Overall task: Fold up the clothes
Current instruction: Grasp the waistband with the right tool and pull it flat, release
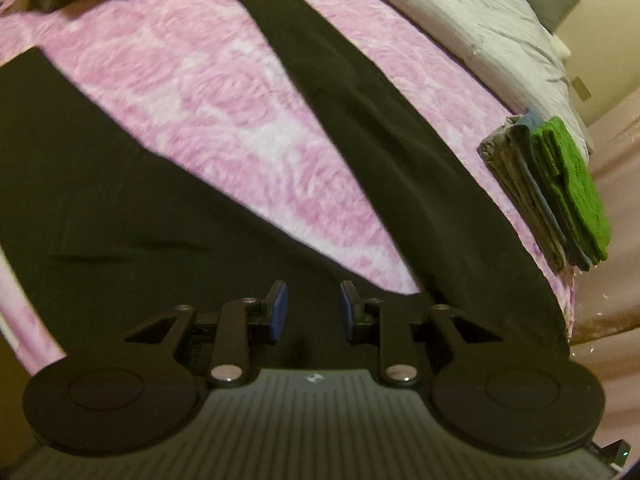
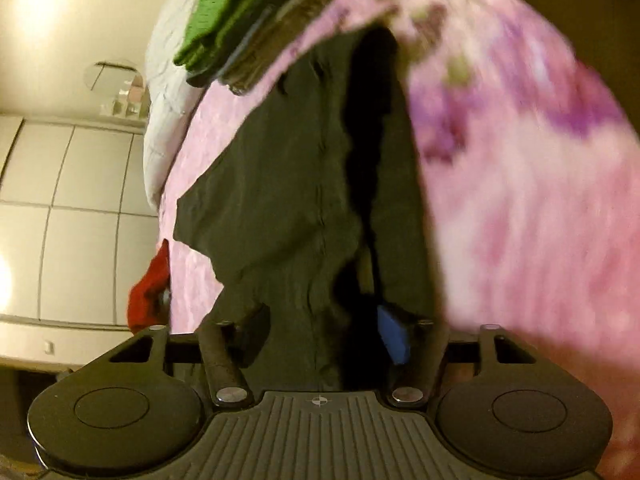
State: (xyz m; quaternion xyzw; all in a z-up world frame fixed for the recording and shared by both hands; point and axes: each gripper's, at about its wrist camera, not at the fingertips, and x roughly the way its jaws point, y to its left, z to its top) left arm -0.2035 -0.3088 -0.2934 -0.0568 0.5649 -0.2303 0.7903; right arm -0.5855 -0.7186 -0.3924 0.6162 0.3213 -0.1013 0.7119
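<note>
A bed under a pink rose-patterned blanket (image 1: pixel 224 92) is carrying everything. Black trousers (image 1: pixel 360 120) are lying spread across it, legs splayed apart toward the far edge. A grey quilt (image 1: pixel 472 20) is bunching along the far side, with a stack of folded clothes (image 1: pixel 560 184) topped in green sitting near it, just beside one trouser leg. The left claw (image 1: pixel 312 308) is hovering over the trousers' waist end, fingers apart and empty. The right claw (image 2: pixel 320 336) is gripping bunched black trouser fabric between its pads.
</note>
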